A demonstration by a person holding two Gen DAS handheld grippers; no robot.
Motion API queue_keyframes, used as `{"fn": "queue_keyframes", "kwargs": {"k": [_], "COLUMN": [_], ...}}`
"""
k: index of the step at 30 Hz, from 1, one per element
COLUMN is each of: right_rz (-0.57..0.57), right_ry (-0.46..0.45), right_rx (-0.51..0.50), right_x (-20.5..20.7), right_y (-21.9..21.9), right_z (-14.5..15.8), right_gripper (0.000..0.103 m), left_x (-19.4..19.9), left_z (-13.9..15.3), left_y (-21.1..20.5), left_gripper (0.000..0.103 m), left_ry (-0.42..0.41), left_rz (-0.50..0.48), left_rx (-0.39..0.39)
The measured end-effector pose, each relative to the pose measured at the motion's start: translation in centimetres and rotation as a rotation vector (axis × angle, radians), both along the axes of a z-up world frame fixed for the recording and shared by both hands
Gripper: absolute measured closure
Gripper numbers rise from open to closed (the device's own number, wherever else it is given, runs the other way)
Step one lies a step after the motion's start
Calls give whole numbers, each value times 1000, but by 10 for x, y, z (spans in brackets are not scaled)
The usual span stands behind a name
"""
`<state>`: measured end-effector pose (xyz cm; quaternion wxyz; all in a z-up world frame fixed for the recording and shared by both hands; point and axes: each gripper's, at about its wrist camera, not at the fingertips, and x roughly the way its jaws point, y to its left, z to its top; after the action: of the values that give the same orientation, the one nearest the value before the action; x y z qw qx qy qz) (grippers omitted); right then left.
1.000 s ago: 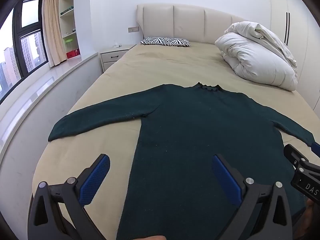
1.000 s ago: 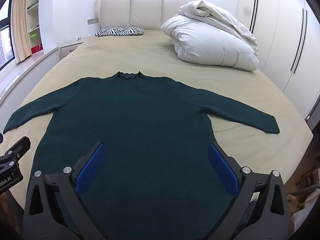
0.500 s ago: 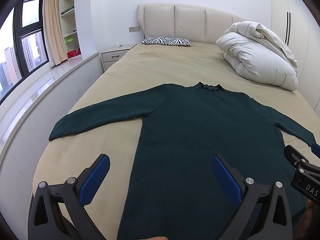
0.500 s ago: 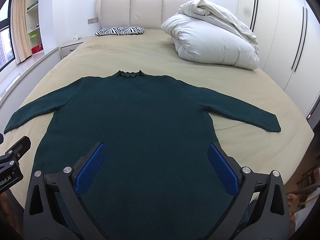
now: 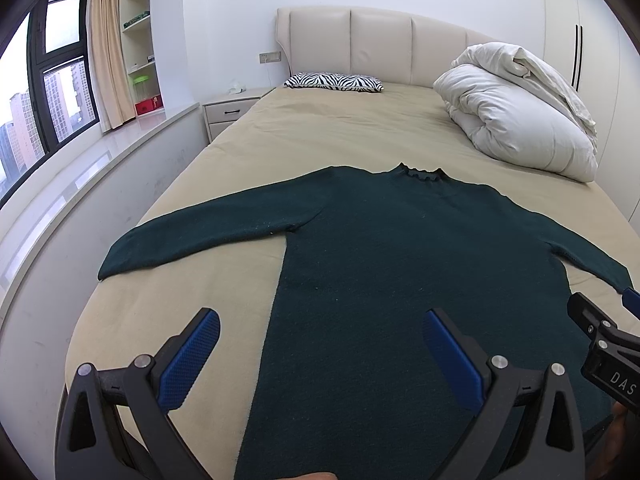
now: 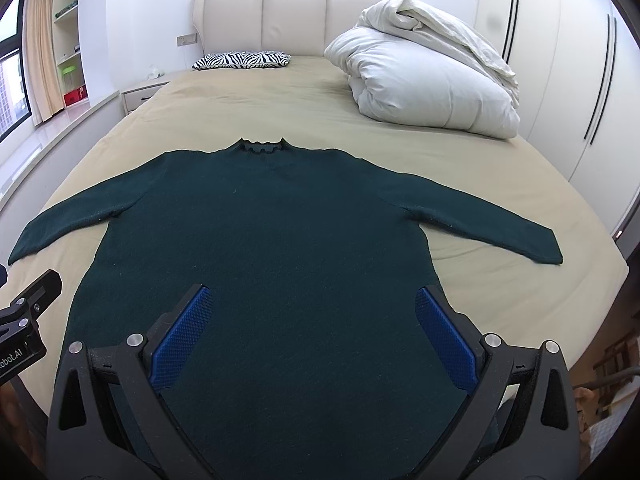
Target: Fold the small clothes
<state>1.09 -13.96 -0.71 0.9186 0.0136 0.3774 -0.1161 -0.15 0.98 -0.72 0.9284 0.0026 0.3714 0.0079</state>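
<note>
A dark green long-sleeved sweater [image 5: 400, 264] lies flat on the beige bed [image 5: 340, 136], collar away from me, both sleeves spread out to the sides. It also shows in the right wrist view [image 6: 272, 248]. My left gripper [image 5: 320, 344] is open and empty, above the sweater's lower left part and its left side edge. My right gripper [image 6: 312, 320] is open and empty, above the sweater's lower right part. The right gripper's body shows at the right edge of the left wrist view [image 5: 600, 340]. The sweater's hem is hidden below both views.
A folded white duvet [image 5: 516, 108] lies at the back right of the bed. A zebra-print pillow [image 5: 334, 81] lies by the headboard. A nightstand [image 5: 232, 110] and a window ledge [image 5: 60, 184] run along the left. Wardrobe doors [image 6: 580, 80] stand on the right.
Both views have shifted very slightly; the grippers stay open above the sweater's lower part. The sweater has not moved.
</note>
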Motion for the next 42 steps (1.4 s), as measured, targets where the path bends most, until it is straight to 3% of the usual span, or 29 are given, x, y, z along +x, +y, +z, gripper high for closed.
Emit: {"fn": "queue_keyframes", "kwargs": {"k": [42], "right_rz": [7], "right_ry": [16], "right_rx": [4], "right_x": [1], "right_y": [4], "right_z": [-9], "right_gripper": [0], "left_x": [-1], "left_z": [-6], "left_y": [1], "left_gripper": [0], "left_ry": [6], "left_rz": [2], "left_rx": [1]}}
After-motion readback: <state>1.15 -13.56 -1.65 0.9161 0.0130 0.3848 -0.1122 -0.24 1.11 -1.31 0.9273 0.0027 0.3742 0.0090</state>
